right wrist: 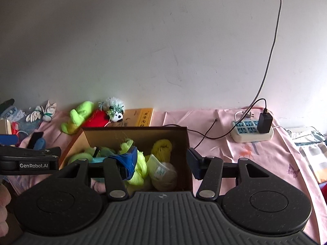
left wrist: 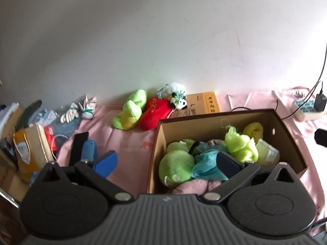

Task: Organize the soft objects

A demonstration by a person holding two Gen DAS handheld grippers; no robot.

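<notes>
Cardboard box (right wrist: 189, 143) holds soft toys so they stay tidy, and both grippers, left gripper (left wrist: 166, 162) and right gripper (right wrist: 161, 160), seem spread wide, holding nothing.

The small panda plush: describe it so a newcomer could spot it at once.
Find the open brown cardboard box on the pink cloth, then look past its far left corner toward the wall. The small black-and-white panda plush lies on the red plush cushion, beside the lime-green plush toy.

Both wrist views low, facing the wall, close over the shared cardboard box (left wrist: 282, 134) (right wrist: 189, 143), left view further left.
</notes>
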